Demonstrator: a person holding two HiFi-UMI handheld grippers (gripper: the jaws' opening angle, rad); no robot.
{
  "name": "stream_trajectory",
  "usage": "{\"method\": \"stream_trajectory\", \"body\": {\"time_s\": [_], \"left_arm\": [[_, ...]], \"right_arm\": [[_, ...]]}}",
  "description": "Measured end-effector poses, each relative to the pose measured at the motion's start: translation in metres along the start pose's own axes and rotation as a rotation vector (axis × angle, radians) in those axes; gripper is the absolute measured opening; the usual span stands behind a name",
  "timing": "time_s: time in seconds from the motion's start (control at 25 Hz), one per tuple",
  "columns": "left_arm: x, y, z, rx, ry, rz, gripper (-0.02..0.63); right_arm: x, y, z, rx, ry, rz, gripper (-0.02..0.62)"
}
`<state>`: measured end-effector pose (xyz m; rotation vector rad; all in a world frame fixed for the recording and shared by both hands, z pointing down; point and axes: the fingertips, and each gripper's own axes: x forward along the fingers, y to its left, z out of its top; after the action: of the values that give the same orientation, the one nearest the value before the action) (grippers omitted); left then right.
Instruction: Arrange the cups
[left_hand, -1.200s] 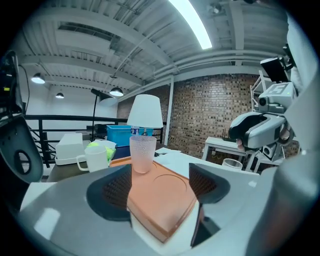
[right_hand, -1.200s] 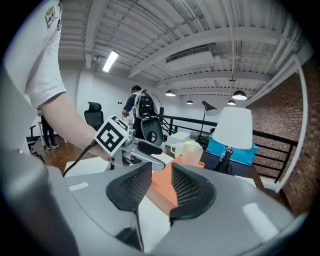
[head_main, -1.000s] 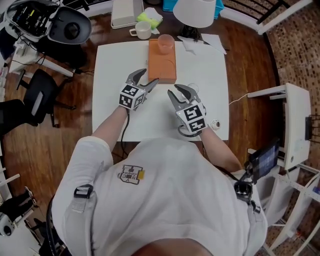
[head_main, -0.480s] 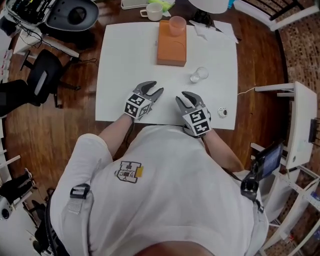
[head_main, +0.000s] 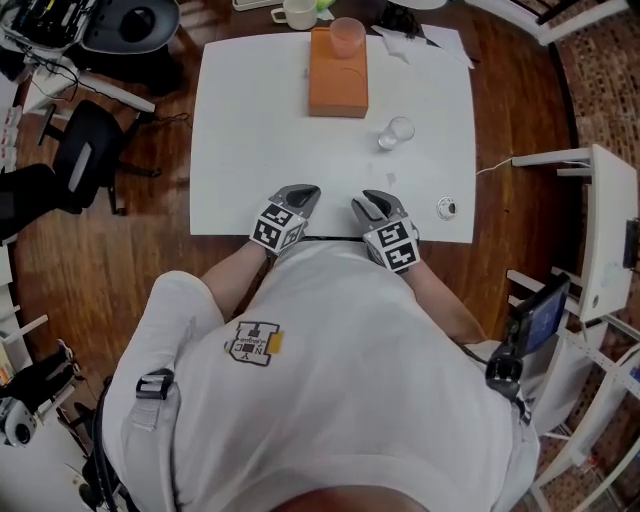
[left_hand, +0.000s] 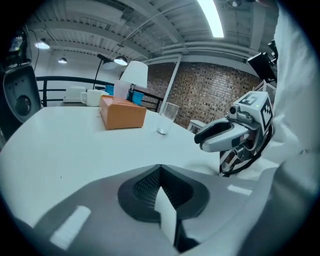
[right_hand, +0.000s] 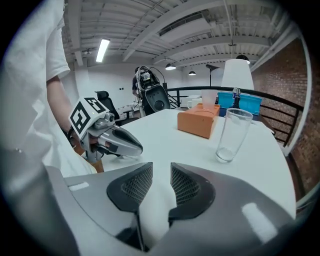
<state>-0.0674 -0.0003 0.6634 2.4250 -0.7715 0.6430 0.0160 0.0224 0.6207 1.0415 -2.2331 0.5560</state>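
Note:
A clear glass (head_main: 397, 132) stands upright on the white table (head_main: 250, 150), to the right of an orange box (head_main: 338, 75). A pink cup (head_main: 347, 35) sits on the box's far end. Both grippers rest at the table's near edge, well short of the glass. My left gripper (head_main: 303, 192) is shut; its jaws have just been closing with nothing between them. My right gripper (head_main: 368, 203) is open with a narrow gap, empty. The right gripper view shows the glass (right_hand: 231, 135) ahead to the right and the box (right_hand: 199, 121) behind it.
A white mug (head_main: 298, 12) stands just past the table's far edge, with a lamp (left_hand: 135, 75) behind. A small round object (head_main: 447, 208) lies near the table's right front corner. A white side table (head_main: 590, 230) stands to the right, a chair (head_main: 80, 170) to the left.
Both grippers have drawn back from mid-table to the near edge and sunk lower. The left jaws went from open to shut. The right jaws kept their narrow gap.

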Motion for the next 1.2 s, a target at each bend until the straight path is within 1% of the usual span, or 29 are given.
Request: {"method": "stream_trajectory", "body": {"time_s": [0.12, 0.28, 0.64, 0.88, 1.04, 1.2], "left_arm": [[0.002, -0.002, -0.011, 0.012, 0.035, -0.006, 0.0], [0.005, -0.006, -0.012, 0.032, 0.053, -0.012, 0.0], [0.006, -0.005, -0.013, 0.026, 0.059, -0.008, 0.0], [0.004, -0.008, -0.015, 0.044, 0.07, -0.022, 0.0], [0.002, -0.008, -0.019, 0.078, 0.095, -0.044, 0.0], [0.004, -0.009, -0.015, 0.081, 0.074, -0.041, 0.0]], "right_arm": [[0.001, -0.005, -0.002, 0.017, 0.005, -0.012, 0.107], [0.0, -0.01, -0.004, 0.031, 0.003, -0.02, 0.104], [0.002, -0.011, -0.002, 0.03, 0.001, -0.023, 0.103], [0.002, -0.012, -0.002, 0.039, -0.001, -0.036, 0.103], [0.006, -0.012, 0.0, 0.045, -0.003, -0.039, 0.103], [0.007, -0.017, 0.002, 0.046, -0.009, -0.041, 0.103]]}}
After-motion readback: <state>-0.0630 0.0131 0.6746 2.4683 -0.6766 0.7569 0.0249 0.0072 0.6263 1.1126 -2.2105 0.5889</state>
